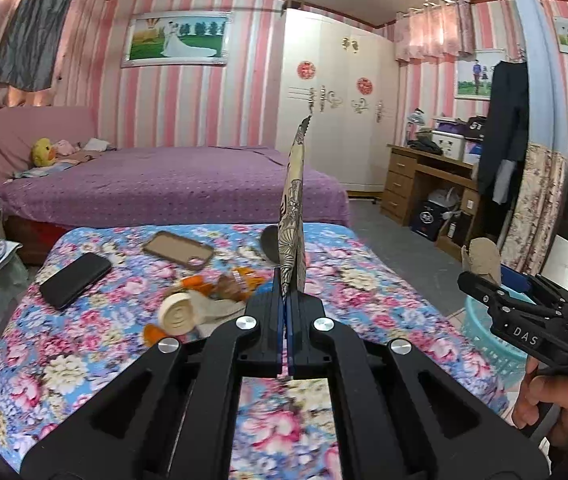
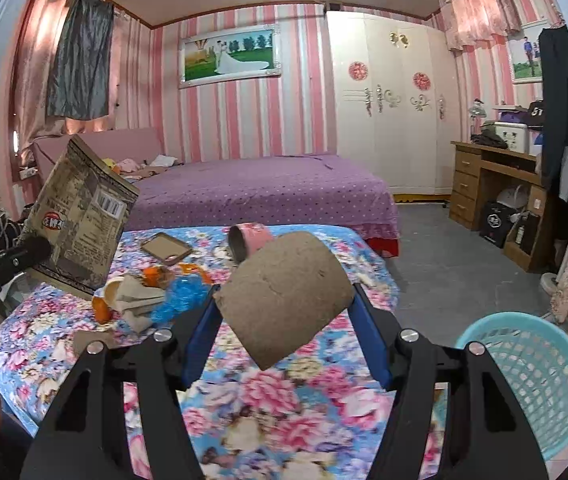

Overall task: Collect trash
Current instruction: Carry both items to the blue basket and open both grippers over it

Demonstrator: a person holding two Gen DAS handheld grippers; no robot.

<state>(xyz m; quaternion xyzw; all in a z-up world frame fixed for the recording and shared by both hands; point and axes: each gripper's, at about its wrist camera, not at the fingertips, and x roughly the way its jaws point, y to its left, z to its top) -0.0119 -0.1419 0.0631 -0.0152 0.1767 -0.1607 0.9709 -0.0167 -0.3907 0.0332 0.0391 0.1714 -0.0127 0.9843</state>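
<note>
While both loads hang above the bed's near right corner, the left gripper [image 1: 289,280] pinches a wrapper [image 1: 294,204] by its bottom edge, so it may slip; the right gripper [image 2: 284,312] squeezes a tilted cardboard tube [image 2: 284,300] that could pop free short of the basket [image 2: 532,376]

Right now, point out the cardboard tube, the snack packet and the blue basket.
cardboard tube [image 2: 284,292]: right wrist view, on its curved side.
snack packet [image 2: 84,216]: right wrist view, on its printed back face.
blue basket [image 2: 532,376]: right wrist view, on its mesh wall.
</note>
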